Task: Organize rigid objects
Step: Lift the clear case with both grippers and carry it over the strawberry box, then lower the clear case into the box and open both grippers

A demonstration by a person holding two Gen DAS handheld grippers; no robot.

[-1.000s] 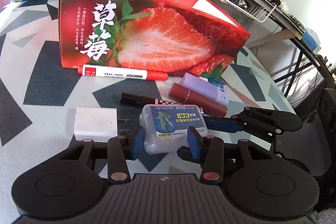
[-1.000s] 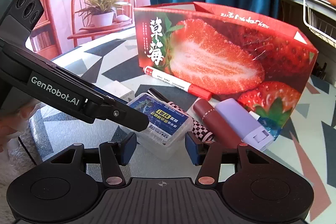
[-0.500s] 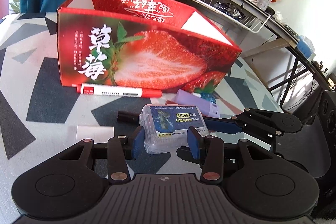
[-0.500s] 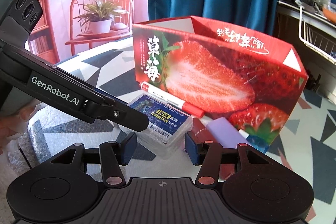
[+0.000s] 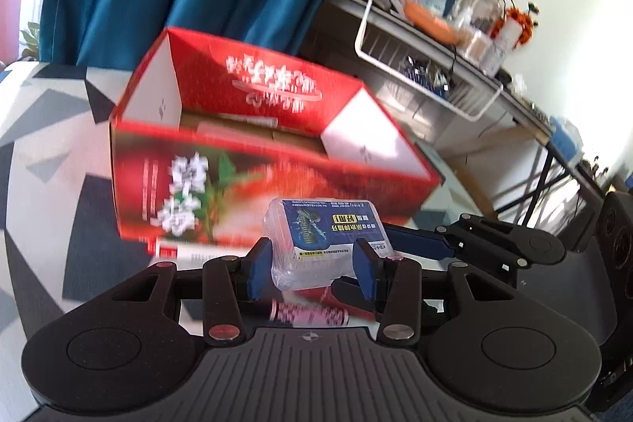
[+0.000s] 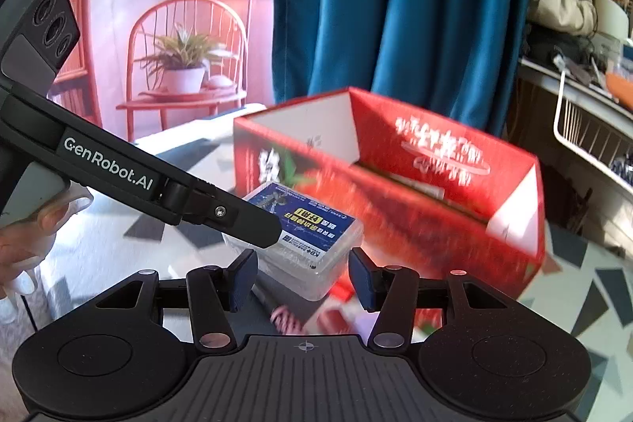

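A clear plastic box with a blue label (image 5: pixel 328 236) hangs in the air in front of the open red strawberry carton (image 5: pixel 253 180). My left gripper (image 5: pixel 312 267) is shut on it, with a blue pad pressed on each side. My right gripper (image 6: pixel 301 277) holds the same clear box (image 6: pixel 316 236) from the other end, its pads against the box's edges. The right gripper's blue finger (image 5: pixel 415 244) reaches the box's right end. The carton (image 6: pixel 435 208) stands open-topped just beyond the box, and something flat lies inside it.
Below the box, on the patterned table (image 5: pixel 47 165), lie a white-and-red marker (image 5: pixel 205 256) and a pink checkered tube (image 5: pixel 308 315). A blue curtain (image 6: pixel 395 6) hangs behind. A cluttered shelf with a white wire basket (image 5: pixel 427 74) stands at the right. A hand (image 6: pixel 23 244) holds the left gripper's handle.
Both grippers have risen together with the clear box, lifting it off the table. The carton's open top has come into view, and the table items have dropped low in the frames.
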